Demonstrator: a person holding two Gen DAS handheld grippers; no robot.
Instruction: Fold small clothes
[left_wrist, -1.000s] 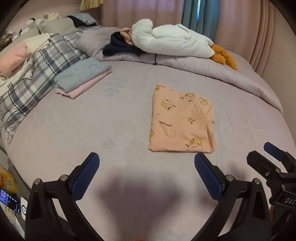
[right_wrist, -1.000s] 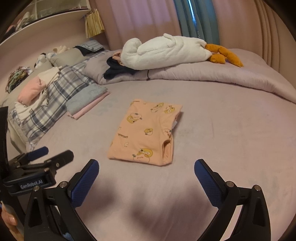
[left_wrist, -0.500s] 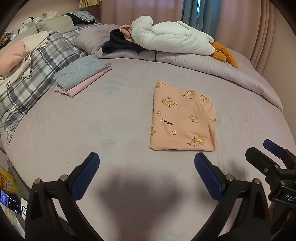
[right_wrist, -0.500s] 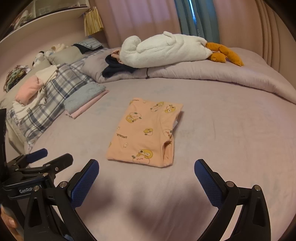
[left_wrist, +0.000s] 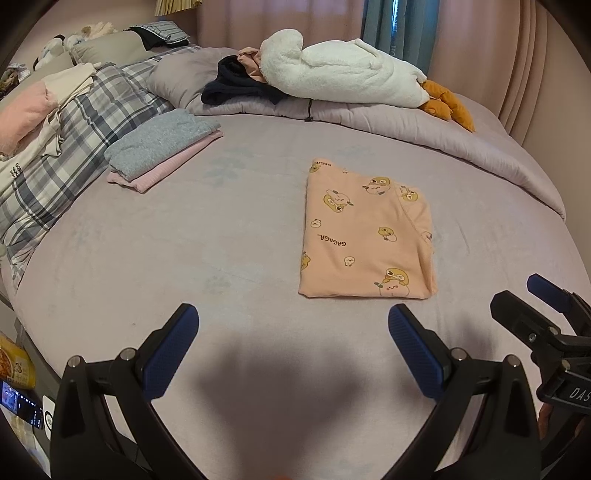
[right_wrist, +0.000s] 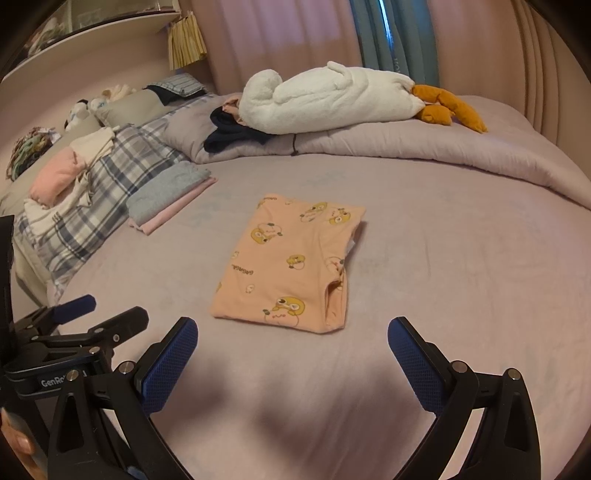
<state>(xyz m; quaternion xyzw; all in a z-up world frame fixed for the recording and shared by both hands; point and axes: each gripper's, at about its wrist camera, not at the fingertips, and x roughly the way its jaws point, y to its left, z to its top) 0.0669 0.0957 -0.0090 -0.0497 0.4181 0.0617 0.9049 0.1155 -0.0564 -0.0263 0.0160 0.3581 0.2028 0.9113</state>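
A small peach garment with yellow cartoon prints (left_wrist: 365, 236) (right_wrist: 291, 266) lies folded into a flat rectangle on the mauve bed (left_wrist: 221, 240). My left gripper (left_wrist: 293, 350) hovers open just short of its near edge, a little to the left, with nothing between the blue pads. Open and empty as well, my right gripper (right_wrist: 293, 354) faces the garment's near edge from a bit further right. Each gripper shows at the edge of the other's view: the right gripper (left_wrist: 535, 314), the left gripper (right_wrist: 99, 317).
A folded grey and pink stack (left_wrist: 162, 147) (right_wrist: 170, 199) rests at the left. Plaid bedding with loose clothes (left_wrist: 55, 140) lies beyond it. A white plush goose (left_wrist: 343, 74) (right_wrist: 332, 99) and dark clothes (left_wrist: 236, 83) sit on the rolled duvet at the back.
Both grippers have edged slightly forward toward the folded garment, which now sits a little nearer in both views. The garment itself has not moved.
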